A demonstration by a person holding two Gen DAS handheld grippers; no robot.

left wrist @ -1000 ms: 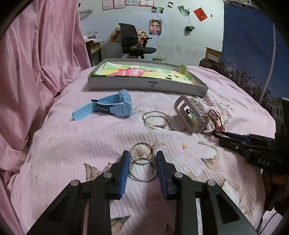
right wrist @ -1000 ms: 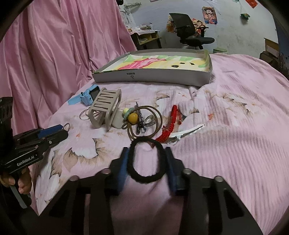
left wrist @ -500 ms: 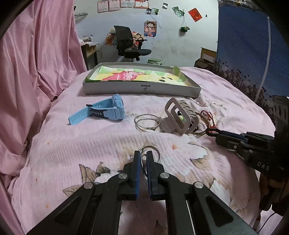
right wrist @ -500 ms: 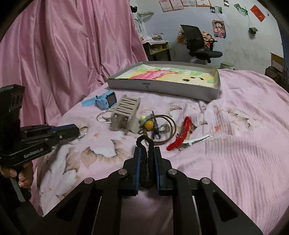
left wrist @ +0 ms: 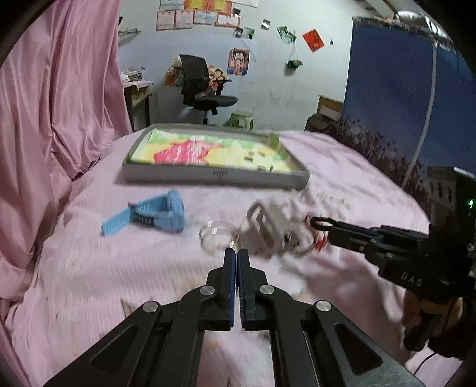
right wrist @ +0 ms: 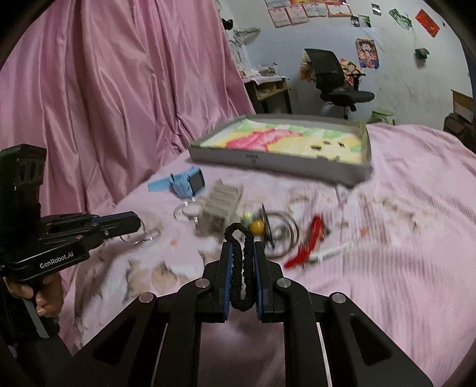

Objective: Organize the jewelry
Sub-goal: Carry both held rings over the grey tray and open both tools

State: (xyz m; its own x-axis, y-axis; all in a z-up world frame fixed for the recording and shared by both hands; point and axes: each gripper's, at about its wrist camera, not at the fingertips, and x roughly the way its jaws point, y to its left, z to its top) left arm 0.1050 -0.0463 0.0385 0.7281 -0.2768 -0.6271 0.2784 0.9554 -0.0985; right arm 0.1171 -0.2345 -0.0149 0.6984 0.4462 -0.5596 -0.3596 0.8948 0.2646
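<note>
This is a lived-in bedroom in a home. A bed (left wrist: 89, 268) with a pink floral sheet fills the near ground, and a pink satin curtain (right wrist: 104, 89) hangs along its left side. On the far wall (left wrist: 267, 74), painted pale and scuffed, posters and certificates (left wrist: 205, 15) are stuck up unevenly. A black office chair (right wrist: 336, 77) stands by a small cluttered desk (right wrist: 267, 86) at the far left, with a green plastic stool (left wrist: 242, 117) and cardboard boxes (left wrist: 327, 110) nearby. A blue printed hanging (left wrist: 392, 104) covers the right side.
</note>
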